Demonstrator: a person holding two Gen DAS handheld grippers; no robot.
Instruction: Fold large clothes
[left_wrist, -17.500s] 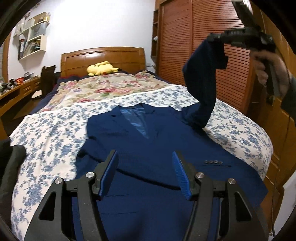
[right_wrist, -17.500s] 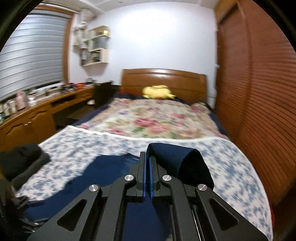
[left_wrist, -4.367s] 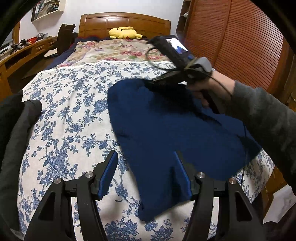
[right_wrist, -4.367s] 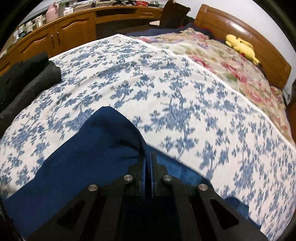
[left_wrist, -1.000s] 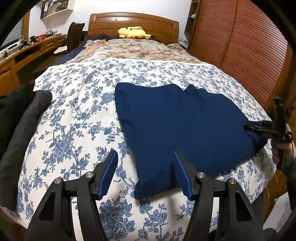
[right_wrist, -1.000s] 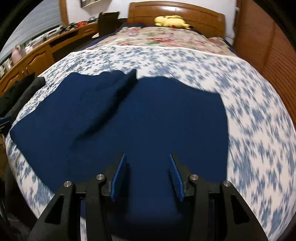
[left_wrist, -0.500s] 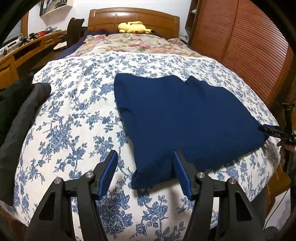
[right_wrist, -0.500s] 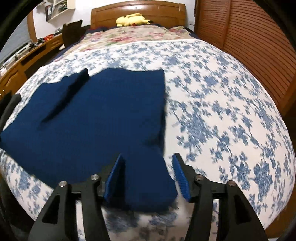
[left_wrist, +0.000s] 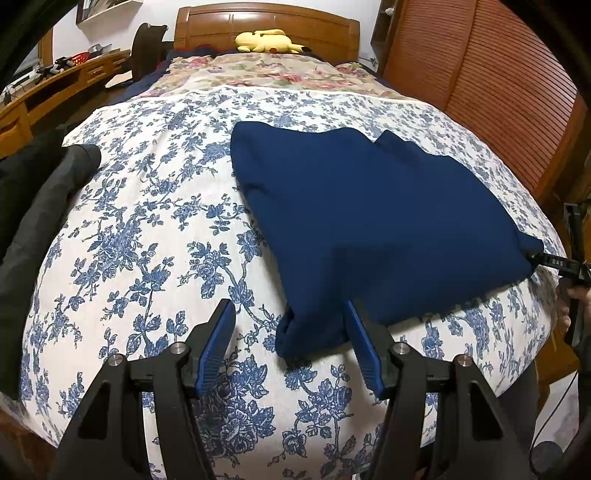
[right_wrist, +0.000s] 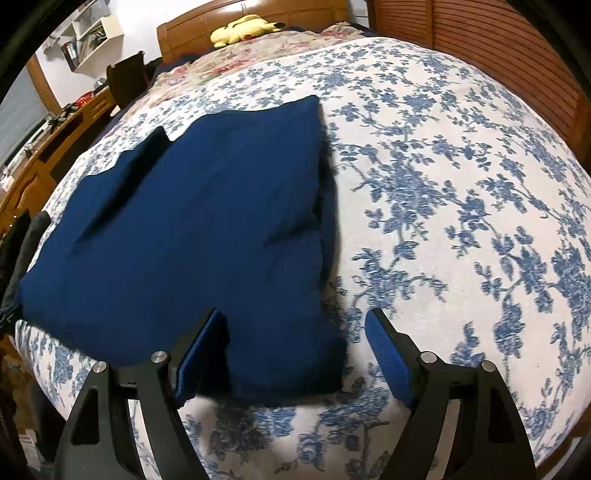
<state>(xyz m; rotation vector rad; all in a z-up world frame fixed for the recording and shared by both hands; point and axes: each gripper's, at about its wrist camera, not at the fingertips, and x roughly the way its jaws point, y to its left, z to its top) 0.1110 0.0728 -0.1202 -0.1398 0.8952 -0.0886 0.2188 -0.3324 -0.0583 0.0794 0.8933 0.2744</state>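
A navy jacket, folded into a flat block, lies on the bed's blue-flowered cover. My left gripper is open low over the bed's near edge. The jacket's near left corner reaches in beside its right finger. My right gripper hovers over the jacket's other near corner. Its jaws are opening, and that corner lies between them without the pads pressing on it. In the left wrist view the right gripper shows at the far right, held by a hand.
Dark clothes are piled on the bed's left side. A yellow plush toy rests by the wooden headboard. Slatted wardrobe doors run along the right of the bed, a desk along the left.
The right gripper has slid along the jacket to its right-hand near corner, rolled, and its jaws have widened. The left gripper has barely shifted.
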